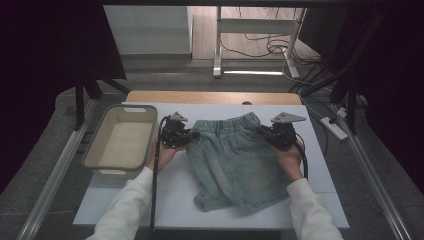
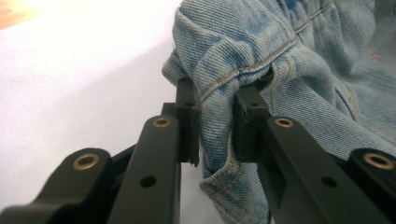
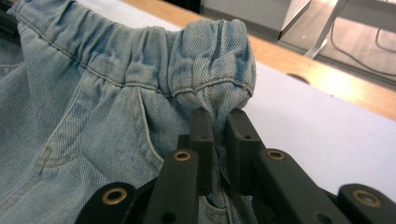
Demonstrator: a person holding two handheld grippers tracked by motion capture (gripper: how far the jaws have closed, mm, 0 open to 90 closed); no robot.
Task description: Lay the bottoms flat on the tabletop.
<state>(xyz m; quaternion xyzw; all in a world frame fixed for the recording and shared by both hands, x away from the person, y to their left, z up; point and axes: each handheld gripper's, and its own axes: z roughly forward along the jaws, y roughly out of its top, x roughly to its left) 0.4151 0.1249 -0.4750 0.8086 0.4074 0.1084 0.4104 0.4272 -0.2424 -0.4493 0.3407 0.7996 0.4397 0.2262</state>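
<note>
- High view shows a pair of denim shorts lying on the white table top, just right of a beige plastic bin and held at the two waistband corners.
- Left gripper has its jaws closed narrow on a bunched fold of the shorts' waistband at the person's left; the left gripper view shows cloth pressed between the two black pads.
- Right gripper is likewise pinched tight on the opposite waistband corner; the right gripper view shows gathered elastic puffing out just above the pads.
- Handling, as I judge it: the shorts are soft and limp, so they will sag and hang between the two holds rather than keep any shape. Denim is fairly thick and has some weight for its kind, but it is neither fragile nor slippery; the woven surface should sit firmly in the pads.
- Best hold, to my eye, is where the jaws already sit: the doubled, stitched waistband is the thickest and strongest edge, and taking both corners keeps the garment spread wide.
- Looks: pale, washed blue denim with faded patches, tan stitching, a gathered elastic waist and a curved pocket seam. Leg hems point toward the person, slightly rumpled.
</note>
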